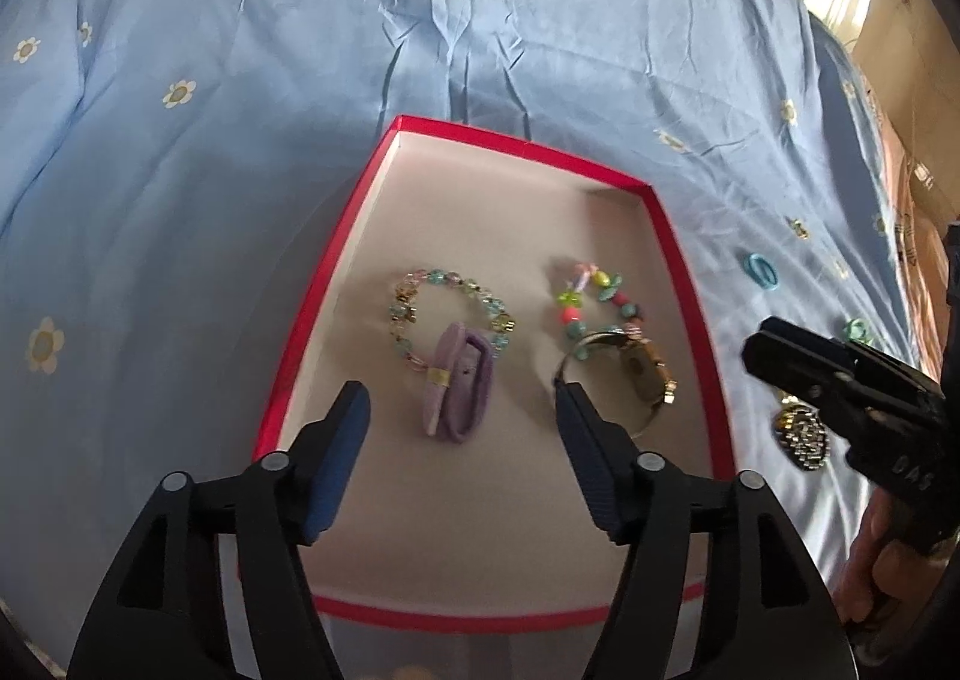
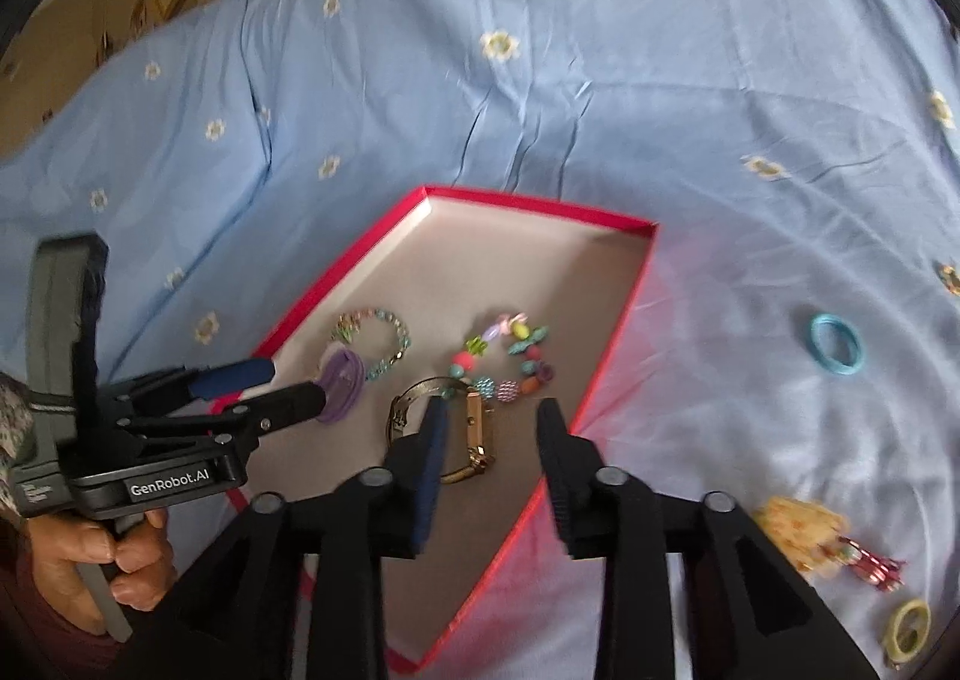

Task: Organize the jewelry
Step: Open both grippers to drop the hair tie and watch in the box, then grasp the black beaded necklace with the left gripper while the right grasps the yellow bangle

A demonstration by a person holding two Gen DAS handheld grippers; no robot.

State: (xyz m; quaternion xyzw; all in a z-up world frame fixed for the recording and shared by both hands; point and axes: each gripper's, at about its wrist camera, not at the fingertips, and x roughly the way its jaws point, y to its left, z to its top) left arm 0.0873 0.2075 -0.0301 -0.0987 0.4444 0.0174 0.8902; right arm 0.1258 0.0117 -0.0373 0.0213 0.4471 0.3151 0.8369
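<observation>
A: Four pieces lie in the red box (image 2: 606,320); where are the loose ones?

B: Right of it on the bed (image 2: 660,80). The blue ring (image 2: 835,345) lies far right, nearest the right hand-held gripper (image 2: 493,470), spread and empty.

A: And the left hand-held gripper (image 1: 459,458)?

B: Spread over the purple band (image 1: 459,386), holding nothing.

One red tray (image 1: 672,236) held two beaded bracelets (image 1: 447,317), one purple band (image 1: 459,389) and one watch (image 1: 642,374); one blue hair tie (image 2: 836,344) lay outside.
</observation>
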